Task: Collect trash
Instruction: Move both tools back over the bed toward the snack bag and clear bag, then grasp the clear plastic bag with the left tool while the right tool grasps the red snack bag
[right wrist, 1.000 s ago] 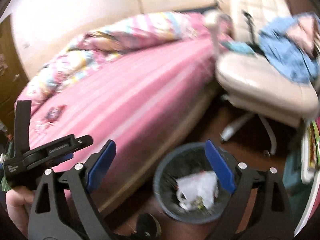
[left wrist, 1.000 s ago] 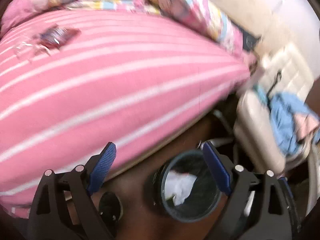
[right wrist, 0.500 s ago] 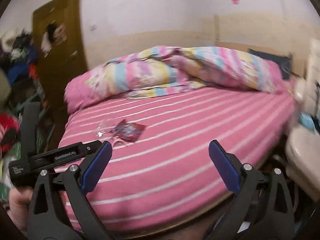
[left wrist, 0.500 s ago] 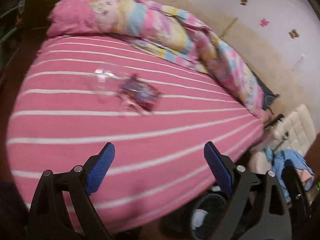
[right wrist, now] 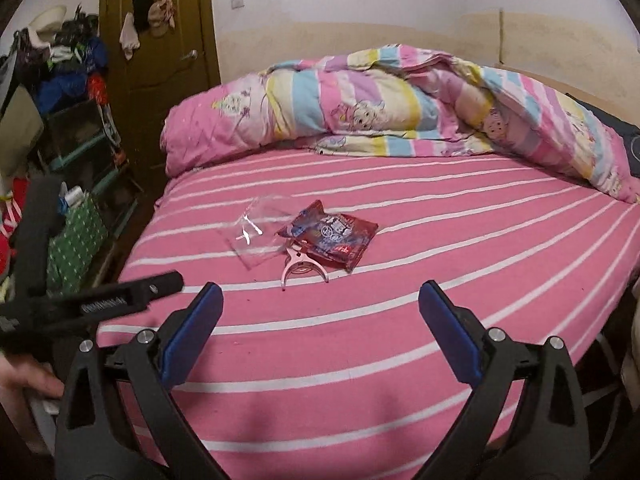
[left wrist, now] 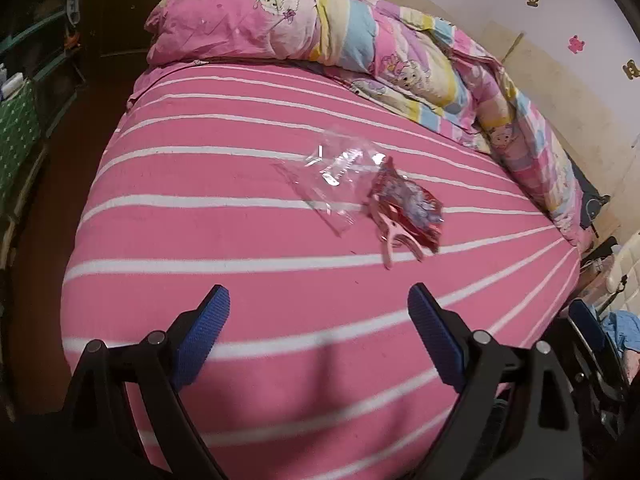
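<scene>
Bed: red wrapper, clear bag, pink clip mid-mattress; left gripper and right gripper released over bare near edge; door in right view only.

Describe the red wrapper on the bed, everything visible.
The red snack wrapper is glossy crinkled foil or plastic with blue and white print, lying flat mid-mattress on the pink striped sheet. A pink plastic clip touches its near edge; a clear plastic bag lies alongside. Neither gripper touches it.
</scene>
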The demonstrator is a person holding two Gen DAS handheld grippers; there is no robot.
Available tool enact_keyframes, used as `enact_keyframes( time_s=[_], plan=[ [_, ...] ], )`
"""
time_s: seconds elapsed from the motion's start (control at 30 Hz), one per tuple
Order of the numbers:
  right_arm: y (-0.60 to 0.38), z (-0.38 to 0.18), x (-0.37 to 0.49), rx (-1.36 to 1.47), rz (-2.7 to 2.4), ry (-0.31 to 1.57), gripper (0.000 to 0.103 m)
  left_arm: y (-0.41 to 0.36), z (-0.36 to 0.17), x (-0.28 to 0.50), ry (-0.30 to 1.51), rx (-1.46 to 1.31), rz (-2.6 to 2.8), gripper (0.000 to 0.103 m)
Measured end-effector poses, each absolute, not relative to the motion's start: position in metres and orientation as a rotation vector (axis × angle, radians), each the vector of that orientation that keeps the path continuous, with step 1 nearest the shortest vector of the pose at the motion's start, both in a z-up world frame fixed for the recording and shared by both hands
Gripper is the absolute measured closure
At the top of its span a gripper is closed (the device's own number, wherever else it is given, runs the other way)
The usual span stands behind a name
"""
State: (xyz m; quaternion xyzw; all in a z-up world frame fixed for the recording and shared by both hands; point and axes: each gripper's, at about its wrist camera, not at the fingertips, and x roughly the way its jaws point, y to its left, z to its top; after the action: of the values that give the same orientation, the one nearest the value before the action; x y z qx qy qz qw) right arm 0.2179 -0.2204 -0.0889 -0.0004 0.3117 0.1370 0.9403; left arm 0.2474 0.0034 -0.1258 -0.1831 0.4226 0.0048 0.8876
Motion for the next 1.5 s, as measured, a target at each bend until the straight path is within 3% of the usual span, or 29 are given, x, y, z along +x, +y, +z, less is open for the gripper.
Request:
enact_keyframes(
  time_s=[0.5, 0.9, 1.17, 1.5],
  plan=[
    [-0.210, -0.125, 0.308, -0.049, 0.338, 0.687, 0.006, 0.018, -0.160, 0.309, 0.935, -0.323, 0.016, 0.015],
    [-0.187, -0.170, 0.367, -0.287, 0.397, 0.769, 0.006, 0.015, -0.164, 0.357, 0.941, -0.226, -0.035, 0.015],
    [-0.162, -0.196, 0.385, -0.563, 0.441, 0.721, 0.006, 0.004, -0.156, 0.384, 0.929, -0.147, -0.092, 0.015],
    [-0.166, -0.200, 0.404, -0.558, 0.544, 0.711, 0.006, -0.010, -0.167, 0.416, 1.033, -0.132, -0.162, 0.015]
  ],
)
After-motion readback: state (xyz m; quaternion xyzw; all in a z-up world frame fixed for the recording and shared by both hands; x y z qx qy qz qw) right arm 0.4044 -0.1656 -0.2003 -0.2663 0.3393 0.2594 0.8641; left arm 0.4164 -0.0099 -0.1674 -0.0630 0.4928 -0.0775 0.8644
